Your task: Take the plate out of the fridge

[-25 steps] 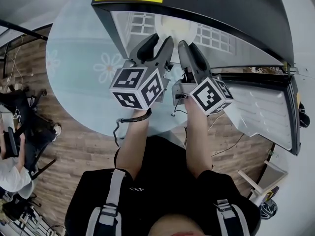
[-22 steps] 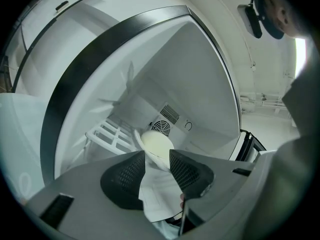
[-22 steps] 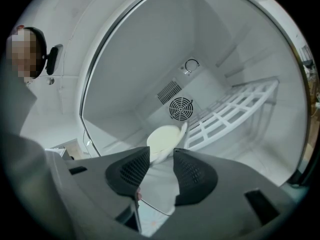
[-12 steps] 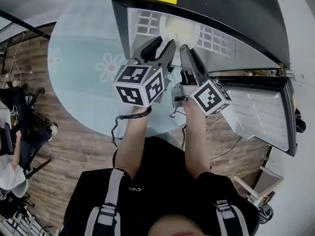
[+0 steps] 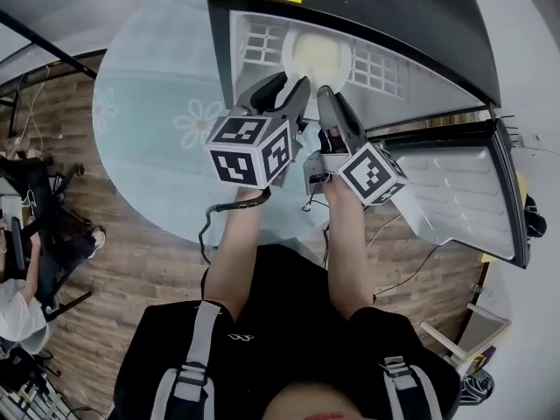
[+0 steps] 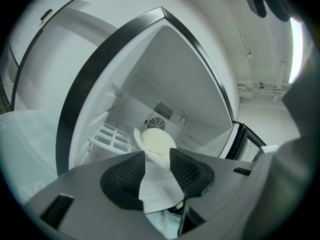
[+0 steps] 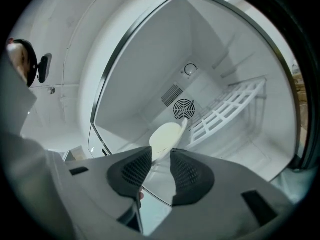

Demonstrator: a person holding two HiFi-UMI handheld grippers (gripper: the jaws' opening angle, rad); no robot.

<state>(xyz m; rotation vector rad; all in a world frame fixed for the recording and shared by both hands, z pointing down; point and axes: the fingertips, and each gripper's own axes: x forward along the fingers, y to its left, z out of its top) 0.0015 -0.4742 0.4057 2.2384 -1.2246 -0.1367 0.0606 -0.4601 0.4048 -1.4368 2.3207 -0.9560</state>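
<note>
A pale round plate (image 5: 319, 55) lies inside the open black fridge (image 5: 394, 7), near its front. My left gripper (image 5: 291, 81) reaches in from the left. In the left gripper view the plate (image 6: 157, 141) sits just past the gripper (image 6: 157, 156), whose jaws stand apart with the near rim at their tips and no clear pinch. My right gripper (image 5: 325, 93) is beside it. In the right gripper view the plate's (image 7: 167, 136) near edge fills the narrow gap of the gripper (image 7: 161, 155), both pads against it.
The fridge stands on a round glass table (image 5: 149, 129). Its door (image 5: 464, 191) hangs open to the right. A white wire shelf (image 7: 225, 109) and a fan vent (image 7: 184, 109) are behind the plate. A person sits at the far left (image 5: 17, 296).
Both grippers have moved forward into the fridge opening until their tips reach the plate's near rim. The plate itself has not shifted.
</note>
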